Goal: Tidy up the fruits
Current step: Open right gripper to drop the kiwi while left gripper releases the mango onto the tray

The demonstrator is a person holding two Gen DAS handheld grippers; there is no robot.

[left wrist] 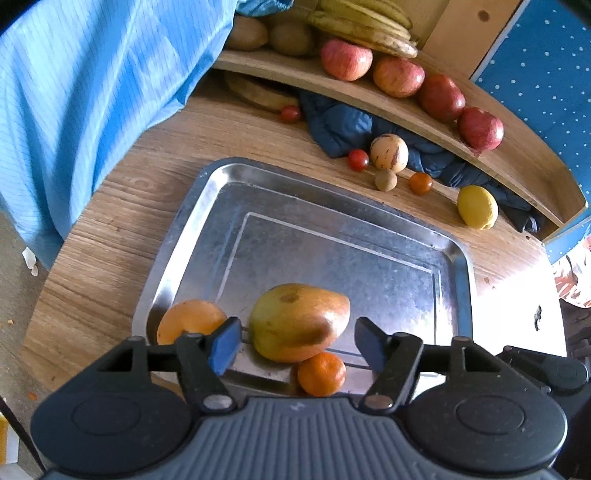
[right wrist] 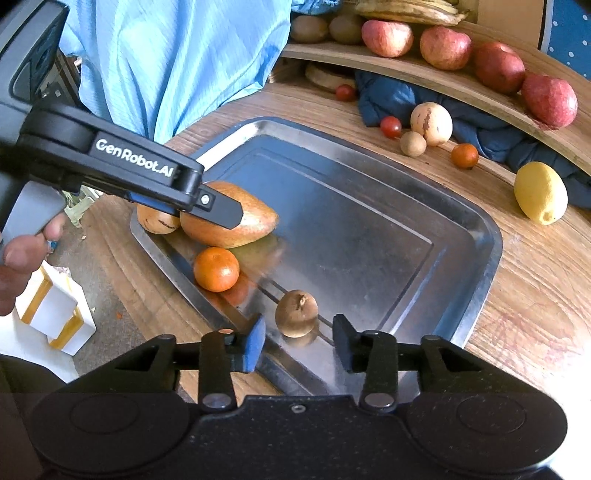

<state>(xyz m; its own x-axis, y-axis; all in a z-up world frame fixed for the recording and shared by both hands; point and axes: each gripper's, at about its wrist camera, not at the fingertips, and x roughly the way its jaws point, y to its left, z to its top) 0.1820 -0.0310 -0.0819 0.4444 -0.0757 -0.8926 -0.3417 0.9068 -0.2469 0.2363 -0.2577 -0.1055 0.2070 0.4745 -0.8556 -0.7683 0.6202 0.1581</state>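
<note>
A metal tray [left wrist: 332, 229] [right wrist: 369, 221] lies on the wooden table. At its near end lie a green-orange mango [left wrist: 299, 321] [right wrist: 255, 225], an orange-yellow fruit [left wrist: 190, 319] [right wrist: 157, 221] beside it and a tangerine [left wrist: 321, 373] [right wrist: 216, 268]. My left gripper [left wrist: 298, 345] is open and straddles the mango, with gaps on both sides of it. One of its fingers [right wrist: 221, 212] shows over the mango in the right wrist view. My right gripper [right wrist: 299, 339] is open around a small brown round fruit [right wrist: 296, 313] that rests on the tray, its pads clear of it.
A curved wooden shelf [left wrist: 424, 110] behind the tray bears apples [left wrist: 345, 59], bananas [left wrist: 365, 26] and brown fruits. Below it lie a lemon [left wrist: 477, 206], cherry tomatoes [left wrist: 357, 159], a pale round fruit [left wrist: 389, 152] and a dark blue cloth [left wrist: 343, 122]. A person's light blue garment [left wrist: 92, 92] hangs at the left.
</note>
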